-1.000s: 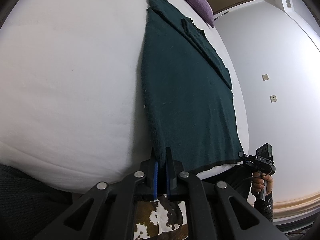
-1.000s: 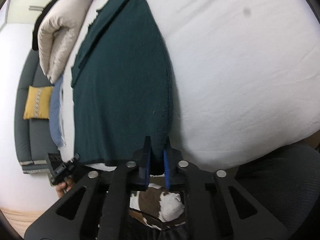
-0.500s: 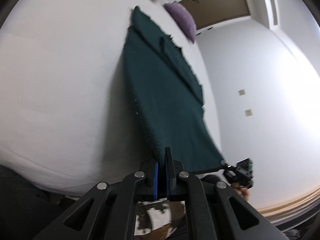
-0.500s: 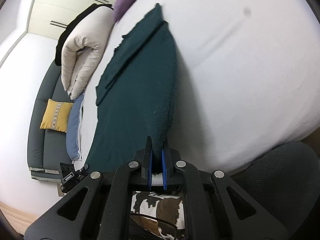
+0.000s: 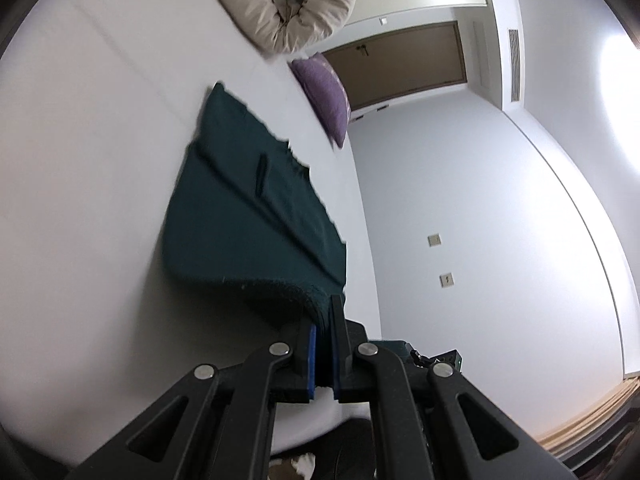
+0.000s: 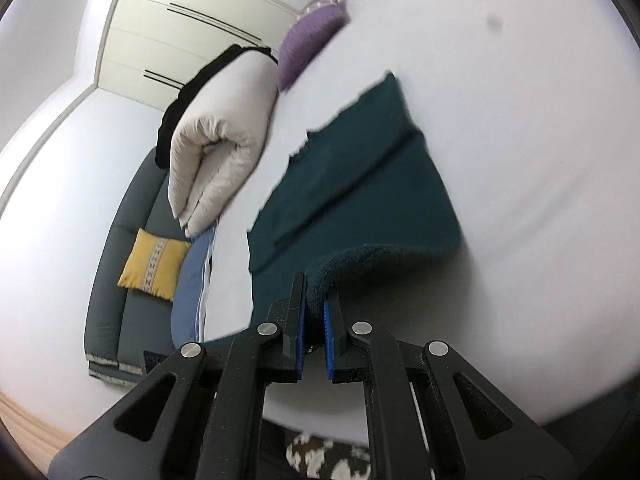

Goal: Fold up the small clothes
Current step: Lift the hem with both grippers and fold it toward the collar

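Note:
A dark green knitted garment point(image 5: 244, 216) lies on a white bed point(image 5: 88, 160), its far part flat with the sleeves folded in. My left gripper point(image 5: 325, 312) is shut on one near hem corner, which is lifted and curls back over the flat part. My right gripper point(image 6: 316, 292) is shut on the other near hem corner of the garment point(image 6: 360, 188), also lifted and rolled over. The white bed point(image 6: 520, 120) shows to the right of it.
A rolled cream duvet point(image 5: 296, 4) and a purple pillow point(image 5: 326, 96) lie at the head of the bed. A grey sofa point(image 6: 120, 248) with a yellow cushion point(image 6: 154, 260) stands beside the bed. A wall point(image 5: 480, 240) and a brown door point(image 5: 404, 64) are on the other side.
Both grippers have lifted the near hem off the bed edge and carried it forward over the garment, so the visible flat part has grown shorter. Both views have tilted up towards the head of the bed.

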Motion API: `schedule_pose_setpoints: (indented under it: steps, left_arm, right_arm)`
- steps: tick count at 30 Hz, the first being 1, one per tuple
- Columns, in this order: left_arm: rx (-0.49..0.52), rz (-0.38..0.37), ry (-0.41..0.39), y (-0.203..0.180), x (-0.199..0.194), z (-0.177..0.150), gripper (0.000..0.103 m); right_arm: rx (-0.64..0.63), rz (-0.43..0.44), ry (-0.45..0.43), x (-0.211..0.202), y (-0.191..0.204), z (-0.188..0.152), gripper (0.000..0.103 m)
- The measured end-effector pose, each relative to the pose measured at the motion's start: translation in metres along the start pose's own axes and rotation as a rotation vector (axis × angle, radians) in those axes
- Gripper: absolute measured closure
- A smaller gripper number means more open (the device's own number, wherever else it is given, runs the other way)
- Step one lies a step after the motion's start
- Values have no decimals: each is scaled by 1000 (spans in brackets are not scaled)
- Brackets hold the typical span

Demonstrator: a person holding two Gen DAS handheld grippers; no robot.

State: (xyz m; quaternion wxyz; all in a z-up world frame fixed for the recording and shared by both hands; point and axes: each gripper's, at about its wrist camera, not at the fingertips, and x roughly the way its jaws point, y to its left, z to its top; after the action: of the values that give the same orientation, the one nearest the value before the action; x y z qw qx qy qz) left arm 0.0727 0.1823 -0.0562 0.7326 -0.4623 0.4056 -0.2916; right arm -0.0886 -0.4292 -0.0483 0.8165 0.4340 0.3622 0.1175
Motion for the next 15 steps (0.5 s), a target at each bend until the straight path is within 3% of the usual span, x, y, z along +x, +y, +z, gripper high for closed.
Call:
schedule_pose_setpoints:
  steps: [6,15]
  left_arm:
    - [-26,5,-48,4,42,65,97]
    - [-23,102,-82,19,111,147,97]
  right_arm:
    - [38,-5,-62,42,3,75,97]
    - [40,-89,-89,136,-1,170,97]
